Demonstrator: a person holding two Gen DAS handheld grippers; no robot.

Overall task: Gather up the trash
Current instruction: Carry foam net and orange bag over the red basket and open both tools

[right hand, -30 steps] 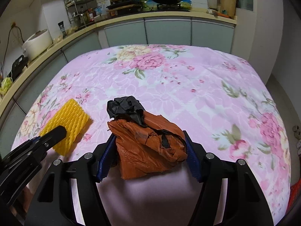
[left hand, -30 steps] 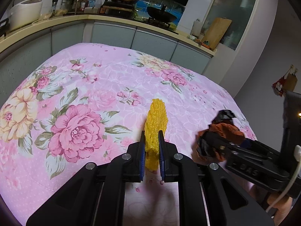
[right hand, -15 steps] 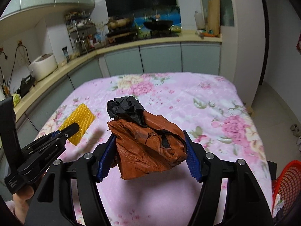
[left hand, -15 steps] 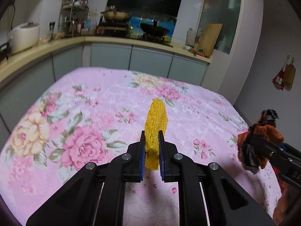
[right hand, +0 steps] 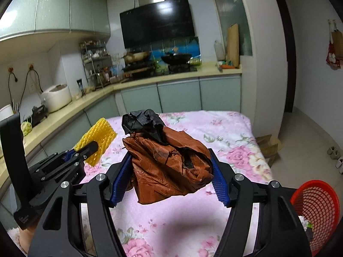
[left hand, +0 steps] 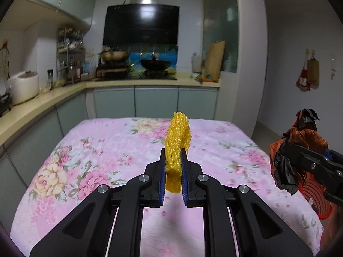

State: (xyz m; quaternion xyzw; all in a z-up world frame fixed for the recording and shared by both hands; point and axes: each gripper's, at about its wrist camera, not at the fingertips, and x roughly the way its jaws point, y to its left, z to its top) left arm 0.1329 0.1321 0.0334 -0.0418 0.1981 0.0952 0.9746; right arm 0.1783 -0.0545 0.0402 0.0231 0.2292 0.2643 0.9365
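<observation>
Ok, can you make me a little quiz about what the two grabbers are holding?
1. True or false: the left gripper is shut on the yellow foam net.
2. What does the right gripper hold? A) a spoon B) a crumpled brown and black bag C) nothing
3. Fill in: the red basket sits low on the ____ side of the right wrist view.

Key
1. True: the net is pinched upright between the pads.
2. B
3. right
</observation>
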